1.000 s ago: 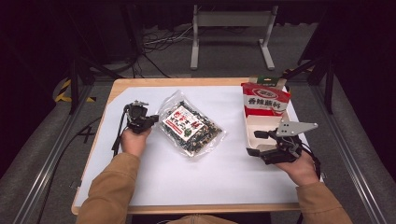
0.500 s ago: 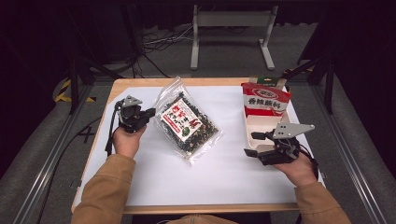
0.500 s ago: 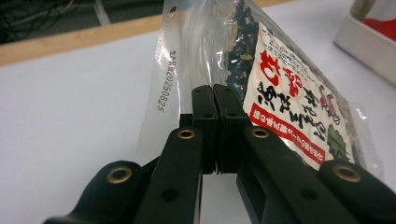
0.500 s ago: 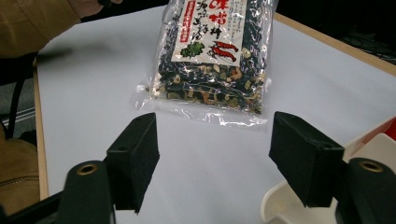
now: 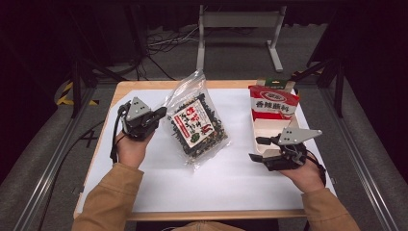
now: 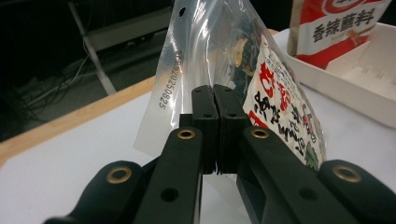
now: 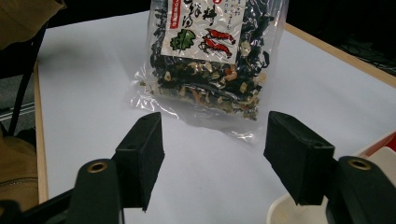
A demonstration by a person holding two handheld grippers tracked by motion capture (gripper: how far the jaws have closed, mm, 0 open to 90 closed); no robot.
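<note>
The clear plastic bag of dried seaweed mix is being held at its 9 o'clock edge by the left claw, clamped on the film. The right claw is being kept open at 3 o'clock. The lift should be made slowly, towards the white tray.

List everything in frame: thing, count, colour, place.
seaweed bag: 1, clear with dark contents and a red-white label, table centre, left edge lifted
tray: 1, white, table right
sauce packet: 1, red and white, standing at the tray's far end
table: 1, white sheet over a wood edge
metal stand: 1, grey, floor behind the table
left gripper: 1, black, fingers shut on the bag's left edge
right gripper: 1, black, fingers open, over the tray's near end
sleeves: 2, tan, bottom
</note>
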